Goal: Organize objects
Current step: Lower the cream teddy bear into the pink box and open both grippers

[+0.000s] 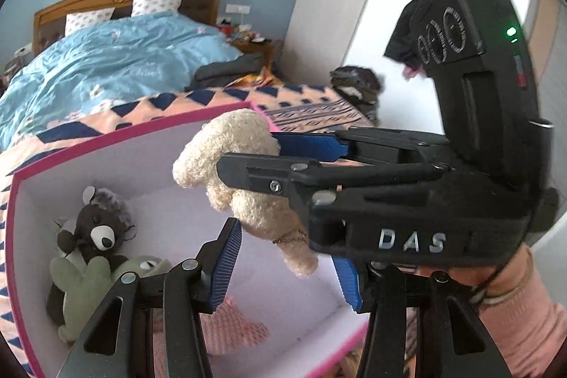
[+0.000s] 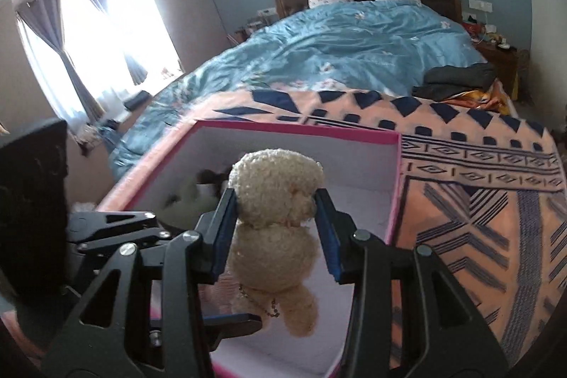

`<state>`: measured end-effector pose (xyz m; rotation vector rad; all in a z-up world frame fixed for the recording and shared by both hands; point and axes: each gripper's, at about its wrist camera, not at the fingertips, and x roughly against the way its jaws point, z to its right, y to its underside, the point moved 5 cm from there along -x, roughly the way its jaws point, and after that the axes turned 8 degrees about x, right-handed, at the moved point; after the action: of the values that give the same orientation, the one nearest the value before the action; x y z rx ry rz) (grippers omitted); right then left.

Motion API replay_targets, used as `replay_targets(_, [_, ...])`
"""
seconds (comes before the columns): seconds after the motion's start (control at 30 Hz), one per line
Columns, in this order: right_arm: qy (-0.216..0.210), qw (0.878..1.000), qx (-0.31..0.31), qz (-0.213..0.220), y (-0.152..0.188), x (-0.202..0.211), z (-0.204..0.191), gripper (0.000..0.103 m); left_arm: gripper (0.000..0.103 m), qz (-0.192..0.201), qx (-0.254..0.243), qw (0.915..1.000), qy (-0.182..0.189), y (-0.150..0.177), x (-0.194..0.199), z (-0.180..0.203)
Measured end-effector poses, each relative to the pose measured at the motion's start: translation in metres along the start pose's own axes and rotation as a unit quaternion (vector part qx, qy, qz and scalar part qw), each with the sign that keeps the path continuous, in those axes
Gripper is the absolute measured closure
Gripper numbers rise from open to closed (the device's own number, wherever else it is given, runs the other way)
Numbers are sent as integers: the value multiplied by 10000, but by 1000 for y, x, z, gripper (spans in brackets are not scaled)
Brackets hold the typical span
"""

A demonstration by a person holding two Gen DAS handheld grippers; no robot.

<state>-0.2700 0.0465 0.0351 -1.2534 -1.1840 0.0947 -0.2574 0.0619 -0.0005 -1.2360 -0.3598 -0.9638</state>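
Cream teddy bear point(image 2: 274, 201), clamped in right gripper point(image 2: 275, 225), over pink box point(image 2: 396, 186)

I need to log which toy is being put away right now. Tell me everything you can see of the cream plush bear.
The cream plush bear has curly, woolly-looking fabric, a round head, a plump body, stubby limbs and a thin beaded chain around its lower body. It hangs in the air above the open pink-rimmed box, clamped between the blue pads of the right hand-held gripper. The left hand-held gripper is also at its lower part.
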Motion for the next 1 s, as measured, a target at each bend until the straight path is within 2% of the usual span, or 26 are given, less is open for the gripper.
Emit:
replay_targets(0.1, [125, 9998, 19, -155, 0, -14, 8, 56, 52, -203, 78, 9996, -170, -6, -14, -6])
replay_targets(0.17, [335, 9992, 111, -198, -2, -21, 11, 54, 52, -382, 202, 9989, -156, -9, -22, -10])
replay_targets(0.23, [325, 9990, 41, -319, -3, -27, 16, 54, 52, -459, 344, 9982, -161, -8, -26, -13])
replay_targets(0.33, [683, 9971, 50, -330, -7, -27, 24, 54, 52, -523, 443, 9975, -182, -6, -30, -16])
replay_targets(0.43, [567, 9978, -67, -323, -5, -23, 25, 53, 52, -467, 420, 9978, -230, -3, -26, -16])
replay_targets(0.63, [245, 9994, -182, -165, 7, -5, 19, 53, 50, -87, 246, 9993, -259, 0, -2, -12])
replay_targets(0.77, [-26, 9999, -149, 58, 14, 21, 4, 52, 46, 291, 118, 9994, -138, 8, 30, -5])
replay_targets(1.0, [-480, 9976, 3, 495, 35, 71, -26, 46, 45, 810, -337, 9961, -4, 41, 86, 17])
